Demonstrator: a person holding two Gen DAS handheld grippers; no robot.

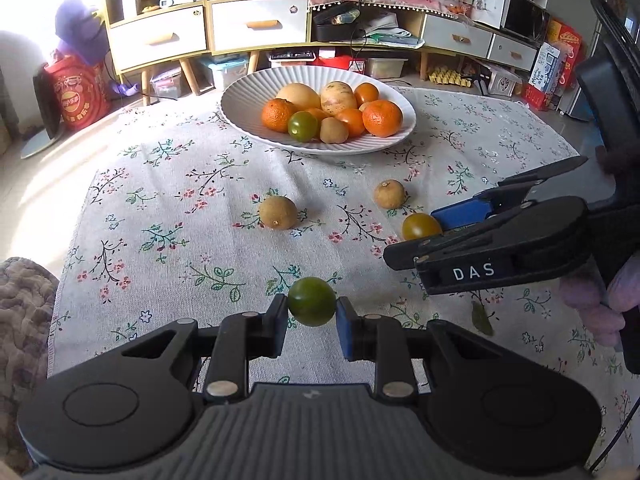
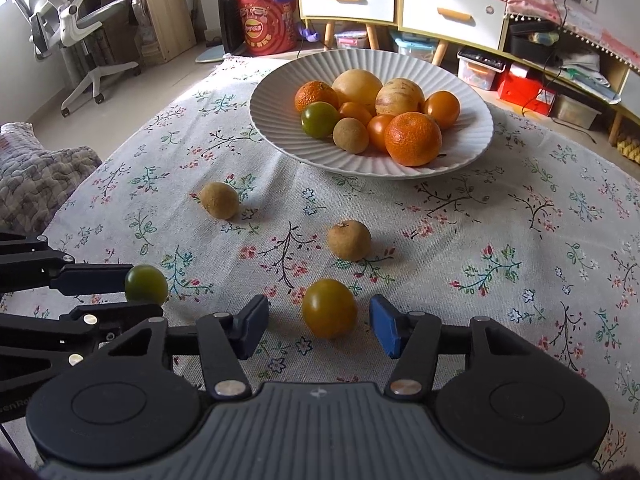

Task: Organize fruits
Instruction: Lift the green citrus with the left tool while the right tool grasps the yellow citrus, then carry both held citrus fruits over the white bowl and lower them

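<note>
Both grippers are at work near the front edge of the floral tablecloth point(image 2: 500, 208). At the far side of the cloth sits the white ribbed plate point(image 2: 476, 136), already holding a heap of fruit: oranges, pale round fruit, small tomatoes and a brown longan. Well apart from it, two more longans lie loose on the cloth, one to the left point(image 2: 219, 200) and one nearer the middle point(image 2: 349, 240).

Right gripper point(image 2: 318, 326) is spread wide, its pads on either side of the yellow-orange tomato point(image 2: 329, 308) without touching it; the tomato rests on the cloth between them. Left gripper point(image 1: 312, 316) is pinching the green tomato point(image 1: 312, 307) across its middle, both pads against the skin; whether it has left the cloth cannot be told.

These tomatoes look light, smooth and thin-skinned, so they probably slip easily and bruise or split under a hard squeeze. A gentle grip across the widest part, pads level with the centre, seems safest. The longans appear firmer and rougher-shelled, likely easier to hold, though round enough to roll if nudged.
</note>
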